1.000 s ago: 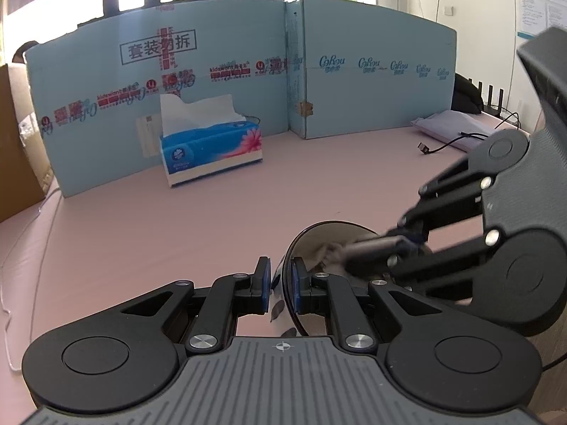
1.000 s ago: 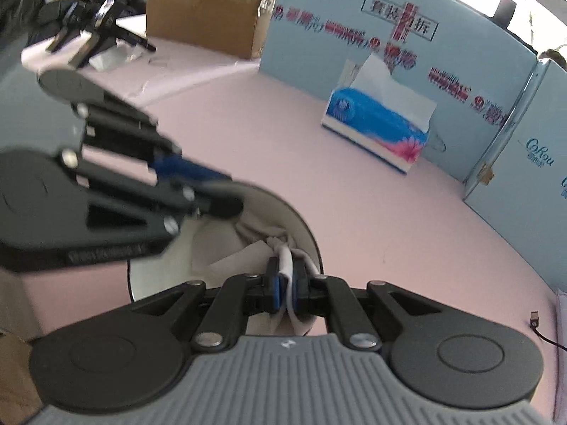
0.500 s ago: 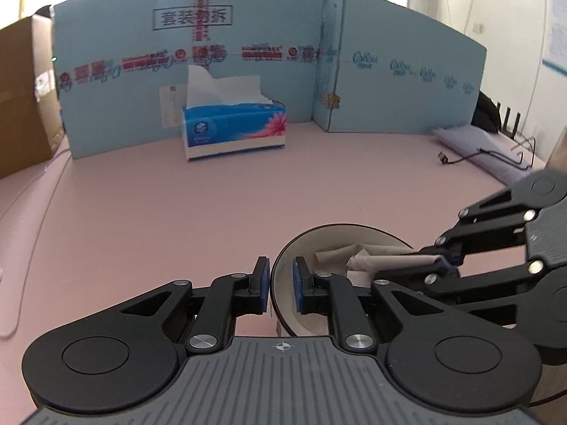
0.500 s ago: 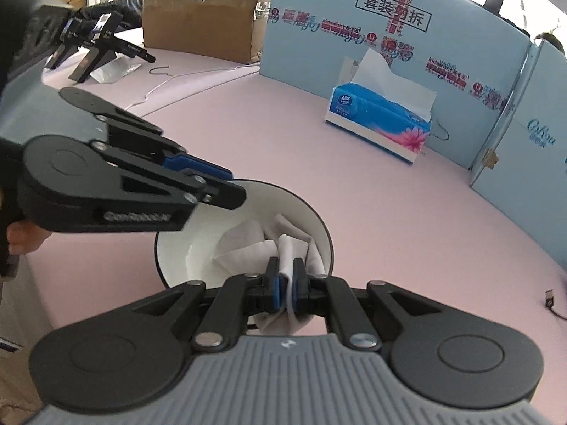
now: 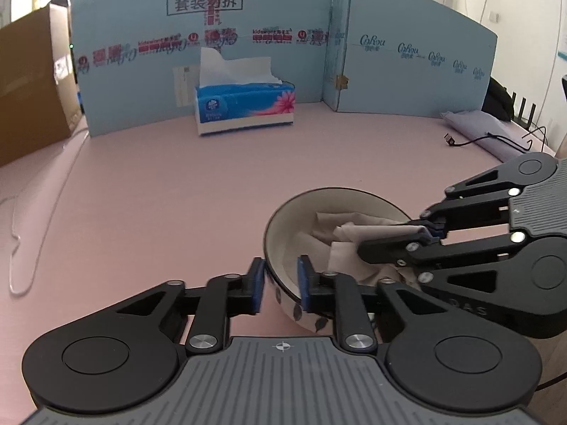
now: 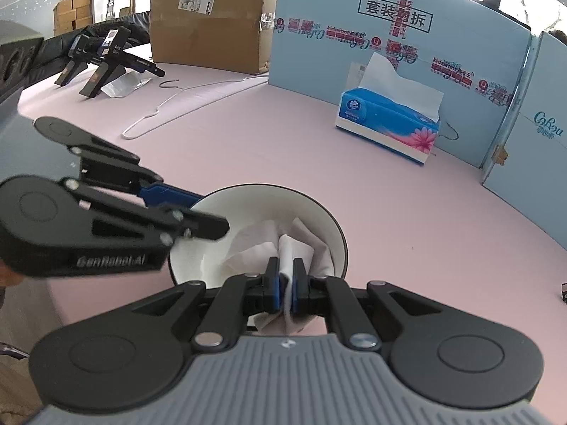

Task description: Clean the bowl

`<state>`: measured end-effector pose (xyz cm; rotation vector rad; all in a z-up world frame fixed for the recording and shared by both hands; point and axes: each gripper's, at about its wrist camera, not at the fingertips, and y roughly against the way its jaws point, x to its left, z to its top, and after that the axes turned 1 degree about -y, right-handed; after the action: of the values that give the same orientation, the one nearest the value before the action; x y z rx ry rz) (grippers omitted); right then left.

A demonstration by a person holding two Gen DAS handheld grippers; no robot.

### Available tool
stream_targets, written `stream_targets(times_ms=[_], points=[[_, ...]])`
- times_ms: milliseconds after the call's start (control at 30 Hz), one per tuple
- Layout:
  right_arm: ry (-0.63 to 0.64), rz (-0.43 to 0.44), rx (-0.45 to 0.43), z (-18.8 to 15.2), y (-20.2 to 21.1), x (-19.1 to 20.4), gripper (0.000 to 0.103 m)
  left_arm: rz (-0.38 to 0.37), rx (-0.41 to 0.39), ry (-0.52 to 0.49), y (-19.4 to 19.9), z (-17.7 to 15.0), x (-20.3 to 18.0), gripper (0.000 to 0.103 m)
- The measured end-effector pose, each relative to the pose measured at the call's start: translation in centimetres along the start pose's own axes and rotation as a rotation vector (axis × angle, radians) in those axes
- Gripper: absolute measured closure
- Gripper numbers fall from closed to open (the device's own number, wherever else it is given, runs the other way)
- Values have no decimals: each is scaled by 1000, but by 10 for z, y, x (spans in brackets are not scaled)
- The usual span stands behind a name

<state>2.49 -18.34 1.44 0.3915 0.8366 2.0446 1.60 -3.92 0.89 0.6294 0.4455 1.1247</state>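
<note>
On the pink tabletop (image 5: 149, 191), well in front of the tissue box (image 5: 244, 108), stood the white bowl (image 5: 283, 233) with a dark rim and a leaf pattern on its outer wall. The left tongs (image 5: 280, 285) straddled the bowl's near rim, one blue pad outside the wall and the other inside; the jaws were closing on it, with a small gap showing between the outer pad and the wall. In the right wrist view the left tongs (image 6: 209, 212) came in from the left over the same rim of the bowl (image 6: 319, 219).

The right tongs (image 6: 285, 285) were clamped tight on a crumpled white tissue (image 6: 262, 244), whose loose folds spread down into the bowl's hollow. From the left wrist view the right tongs (image 5: 430, 228) reached in from the right side of the bowl, the tissue (image 5: 354, 244) bunched under the tips.

Behind the tissue box stood a light blue cardboard screen (image 5: 149, 71), and a brown cardboard box (image 6: 209, 17) sat to the left of it. Far to the left of the tissue box, spare black tools (image 6: 106, 60) lay on the tabletop, with a thin white wire (image 6: 170, 106) nearby.
</note>
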Motion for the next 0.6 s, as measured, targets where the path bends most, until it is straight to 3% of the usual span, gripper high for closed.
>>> stream_targets(times_ms=[233, 600], points=[[-9, 28, 2, -1, 2, 3, 96, 2, 12, -65, -6, 10, 2, 94], [-58, 77, 55, -1, 1, 0, 96, 31, -25, -149, 5, 12, -14, 96]])
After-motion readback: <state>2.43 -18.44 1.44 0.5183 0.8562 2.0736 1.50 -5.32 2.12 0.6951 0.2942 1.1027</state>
